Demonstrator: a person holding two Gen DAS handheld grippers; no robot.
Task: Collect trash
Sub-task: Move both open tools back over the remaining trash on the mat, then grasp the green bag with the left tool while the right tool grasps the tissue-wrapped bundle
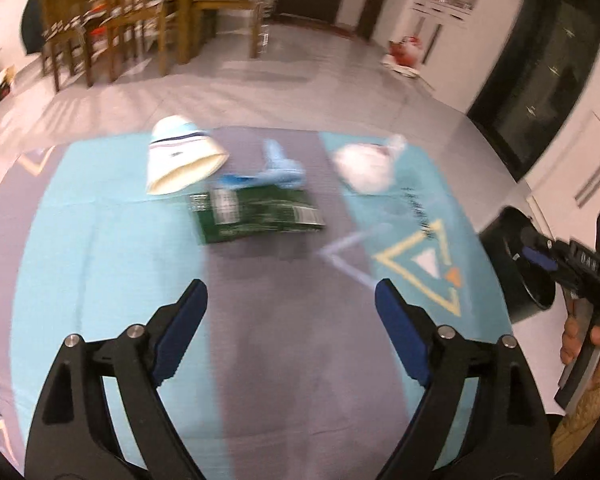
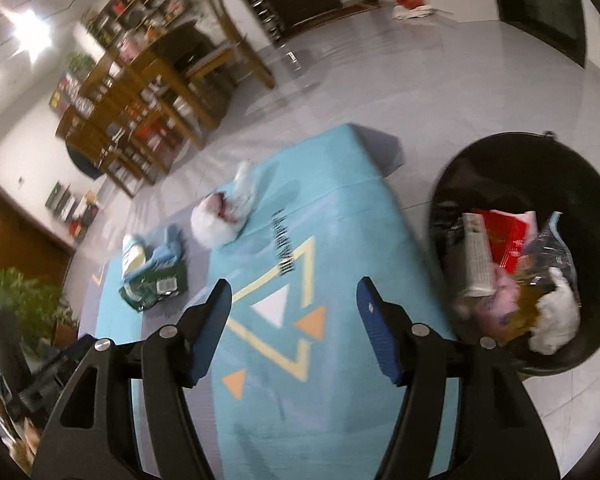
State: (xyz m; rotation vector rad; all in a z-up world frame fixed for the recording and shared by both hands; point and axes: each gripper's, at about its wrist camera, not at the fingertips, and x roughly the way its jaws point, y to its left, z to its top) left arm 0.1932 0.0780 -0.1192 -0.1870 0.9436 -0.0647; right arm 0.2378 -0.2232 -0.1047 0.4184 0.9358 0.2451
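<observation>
Left gripper (image 1: 291, 294): jaws spread wide, nothing between them, angled down over the mat (image 1: 100, 240). Right gripper (image 2: 294, 292): jaws apart, empty, tilted down between mat and black bin (image 2: 516, 152), which already holds trash. On the mat lie a paper cup (image 1: 182, 160) on its side, a green wrapper (image 1: 256, 212), a blue scrap (image 1: 280, 168) and a white bag (image 1: 366, 168). All are motion-blurred; the scrap's material is unclear.

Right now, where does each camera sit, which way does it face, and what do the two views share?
Left wrist: on the left gripper, angled down at the mat and green wrapper; open fingers, plus the person's hand holding the right gripper at right.
Right wrist: on the right gripper, angled down at the mat beside the trash bin; open, empty fingers.
Shared: mat, wrapper, white bag, bin.
</observation>
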